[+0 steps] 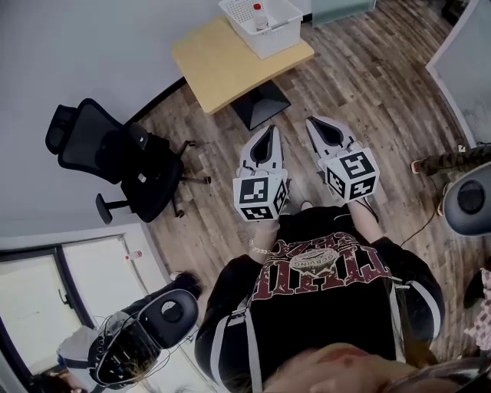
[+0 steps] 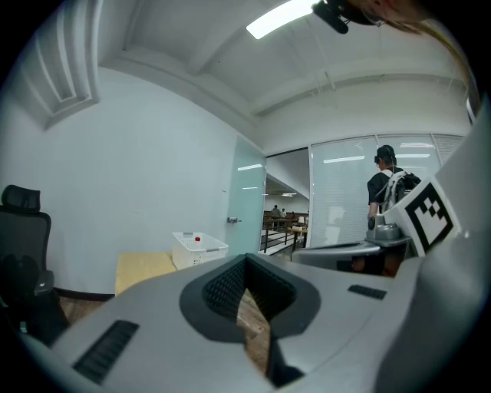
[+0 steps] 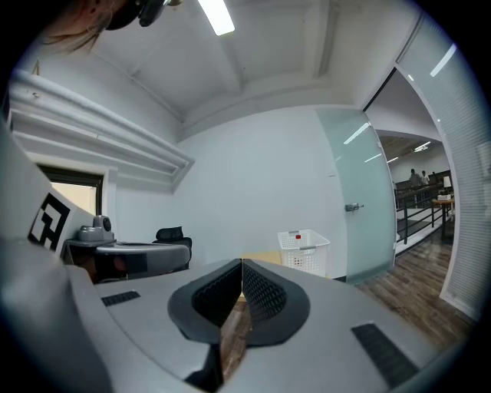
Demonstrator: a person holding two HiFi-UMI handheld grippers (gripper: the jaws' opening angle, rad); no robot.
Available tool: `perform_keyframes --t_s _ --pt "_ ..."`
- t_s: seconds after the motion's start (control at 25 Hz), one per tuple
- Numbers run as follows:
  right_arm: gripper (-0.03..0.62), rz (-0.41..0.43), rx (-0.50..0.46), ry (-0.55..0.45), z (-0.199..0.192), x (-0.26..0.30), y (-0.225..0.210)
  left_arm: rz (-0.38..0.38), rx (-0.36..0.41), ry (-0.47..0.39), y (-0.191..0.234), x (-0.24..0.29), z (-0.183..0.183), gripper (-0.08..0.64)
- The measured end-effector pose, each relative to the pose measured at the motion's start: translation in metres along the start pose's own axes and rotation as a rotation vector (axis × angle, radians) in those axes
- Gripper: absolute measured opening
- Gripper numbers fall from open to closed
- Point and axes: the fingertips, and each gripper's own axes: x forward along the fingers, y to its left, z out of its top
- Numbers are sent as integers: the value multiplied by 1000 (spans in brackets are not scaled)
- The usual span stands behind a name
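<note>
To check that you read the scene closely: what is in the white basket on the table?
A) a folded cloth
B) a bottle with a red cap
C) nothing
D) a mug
B: the head view shows a small bottle with a red cap standing inside the basket on the table.

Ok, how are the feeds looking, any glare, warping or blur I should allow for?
Head view: evenly lit and sharp, straight edges bowed by the wide lens, white basket on the table clear. Left gripper view: heavy fisheye, black corners, ceiling light blown out. Right gripper view: same fisheye, light strip glaring at the top, room beyond sharp.
</note>
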Motion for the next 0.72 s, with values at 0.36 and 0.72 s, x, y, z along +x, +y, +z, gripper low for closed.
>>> perform_keyframes --t_s 0.36,0.72 --pt "18 3 2 3 1 20 -6 3 -7 -2 14 14 2 48" --pt "18 -5 -7 4 9 56 -9 -14 -16 3 43 37 7 48"
